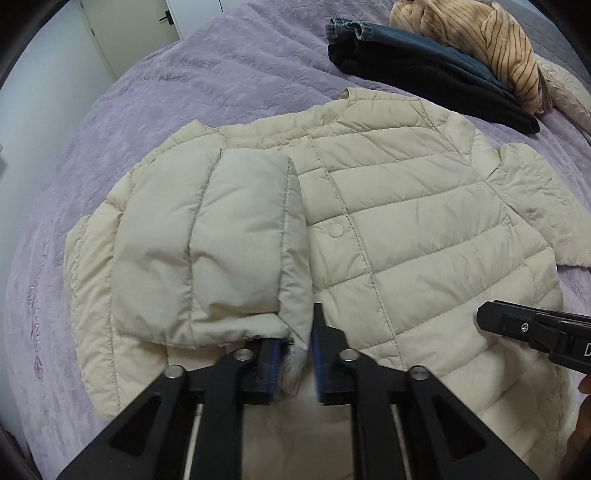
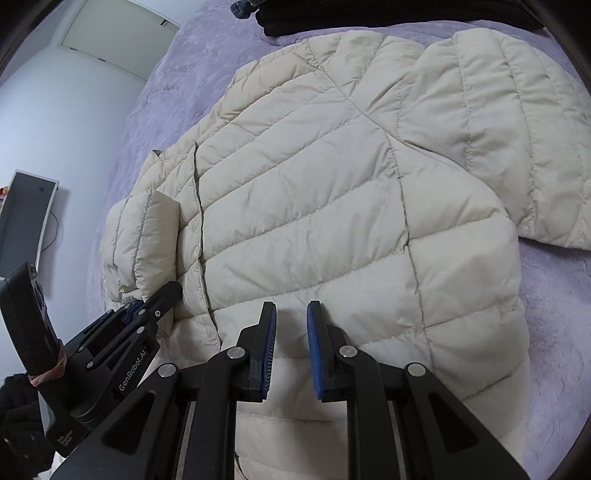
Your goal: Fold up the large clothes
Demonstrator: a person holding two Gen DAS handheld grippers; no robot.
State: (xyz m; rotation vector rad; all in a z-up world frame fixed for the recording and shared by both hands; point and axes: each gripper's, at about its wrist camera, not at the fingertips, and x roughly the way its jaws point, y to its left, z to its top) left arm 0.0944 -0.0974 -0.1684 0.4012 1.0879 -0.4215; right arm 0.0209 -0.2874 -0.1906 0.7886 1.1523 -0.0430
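Note:
A cream quilted puffer jacket [image 1: 388, 229] lies front up on the lilac bedspread; it fills the right wrist view [image 2: 332, 206]. Its left sleeve [image 1: 221, 240] is folded over the chest. My left gripper [image 1: 297, 354] is shut on that sleeve's cuff, near the jacket's hem; it also shows in the right wrist view [image 2: 147, 306]. My right gripper [image 2: 291, 332] is open and empty, just above the jacket's lower front; its tip shows in the left wrist view [image 1: 517, 325]. The right sleeve [image 2: 517, 122] lies spread out to the side.
A stack of folded dark clothes [image 1: 424, 70] with a tan striped garment [image 1: 491, 40] on top lies on the bedspread [image 1: 147, 103] beyond the collar. A door [image 1: 122, 22] and white wall stand behind the bed. A monitor [image 2: 26, 218] stands at the left.

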